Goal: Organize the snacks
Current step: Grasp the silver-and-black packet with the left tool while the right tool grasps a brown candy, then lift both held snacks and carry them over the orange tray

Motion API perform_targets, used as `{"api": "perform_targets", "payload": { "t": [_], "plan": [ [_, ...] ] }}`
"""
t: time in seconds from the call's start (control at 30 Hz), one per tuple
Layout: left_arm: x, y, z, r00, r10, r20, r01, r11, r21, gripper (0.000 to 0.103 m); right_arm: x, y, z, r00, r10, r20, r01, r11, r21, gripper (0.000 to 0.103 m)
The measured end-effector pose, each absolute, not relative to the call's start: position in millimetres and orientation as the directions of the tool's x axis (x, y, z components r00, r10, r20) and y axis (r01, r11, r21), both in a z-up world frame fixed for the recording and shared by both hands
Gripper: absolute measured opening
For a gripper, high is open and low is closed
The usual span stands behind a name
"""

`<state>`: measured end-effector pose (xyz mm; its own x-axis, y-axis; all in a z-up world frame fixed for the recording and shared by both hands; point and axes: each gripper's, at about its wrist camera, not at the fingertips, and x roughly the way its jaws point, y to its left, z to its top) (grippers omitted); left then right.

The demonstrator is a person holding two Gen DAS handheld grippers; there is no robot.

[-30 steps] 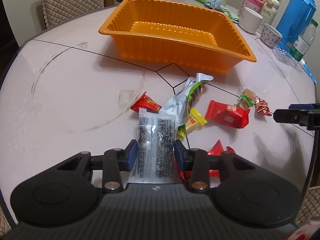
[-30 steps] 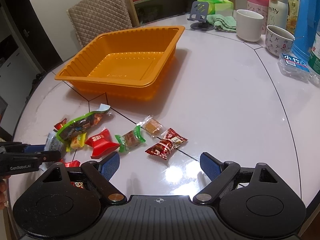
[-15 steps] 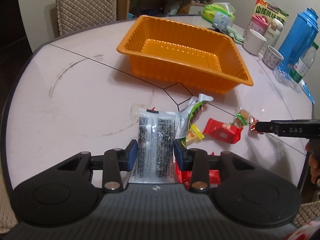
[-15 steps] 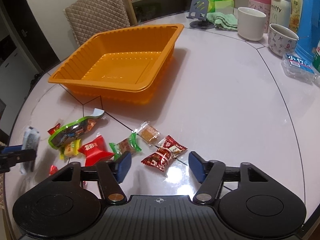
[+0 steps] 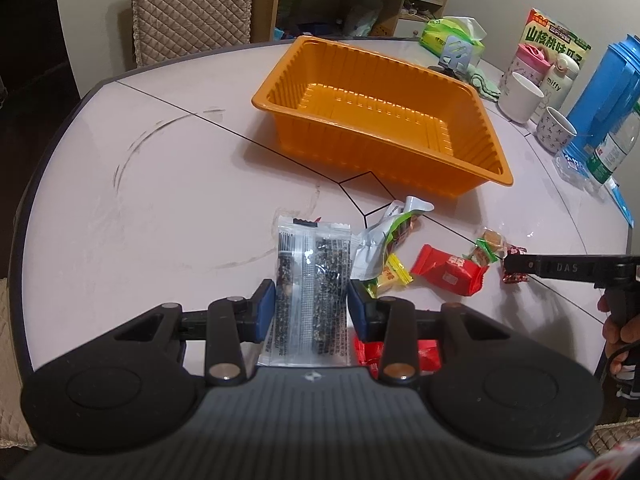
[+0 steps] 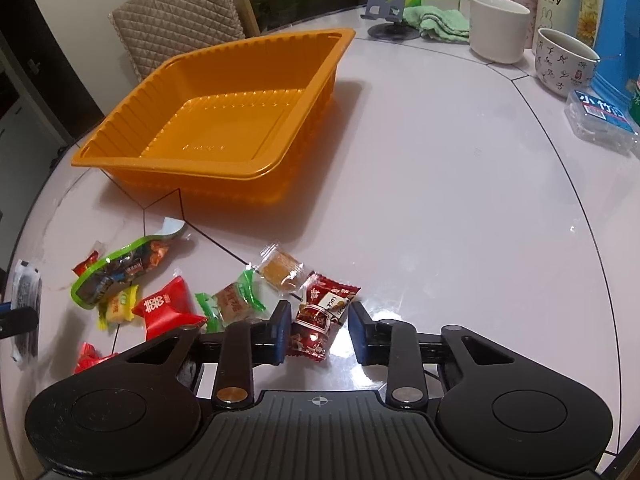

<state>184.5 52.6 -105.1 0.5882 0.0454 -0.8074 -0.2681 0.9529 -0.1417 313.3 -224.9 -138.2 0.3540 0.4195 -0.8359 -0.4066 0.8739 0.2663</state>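
Observation:
My left gripper (image 5: 312, 306) is shut on a clear packet of dark sesame bars (image 5: 310, 292) and holds it above the table; the packet also shows in the right wrist view (image 6: 26, 292). An empty orange tray (image 5: 384, 168) stands further back, also in the right wrist view (image 6: 208, 168). My right gripper (image 6: 319, 326) is low over the table, its jaws partly closed around two dark red candy packets (image 6: 320, 318), with a gap on the right side. Loose snacks lie beside it: a red packet (image 6: 164, 306), a green-edged bag (image 6: 120, 272), a green-ended candy (image 6: 232, 302), a clear biscuit packet (image 6: 282, 268).
At the back right stand a white mug (image 6: 498, 22), a patterned cup (image 6: 564, 62), a Miffy bottle (image 6: 556, 0), a blue jug (image 5: 604, 84), a clear box (image 6: 602, 122) and a phone stand (image 6: 388, 8). A quilted chair (image 6: 176, 36) is behind the tray.
My left gripper has lifted the sesame packet up and back. My right gripper has moved down and forward over the dark red candies, and its jaws have narrowed around them.

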Motion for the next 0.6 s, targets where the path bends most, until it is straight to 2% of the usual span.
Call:
{"api": "perform_targets", "payload": {
  "t": [0.23,0.6],
  "plan": [
    [185.5,52.8,-105.2,0.585,0.040,-0.810,-0.267,0.953,-0.146,0.036,310.1,-224.7,-137.8,0.334,0.434,-0.837,-0.441,0.857,0.269,0.022],
    [186.6,54.3,-97.8,0.597,0.039,-0.801,-0.262,0.954,-0.149,0.036,303.3,-236.3,-121.9,0.340,0.451,-0.825,-0.425,0.857,0.293,0.020]
  ]
}}
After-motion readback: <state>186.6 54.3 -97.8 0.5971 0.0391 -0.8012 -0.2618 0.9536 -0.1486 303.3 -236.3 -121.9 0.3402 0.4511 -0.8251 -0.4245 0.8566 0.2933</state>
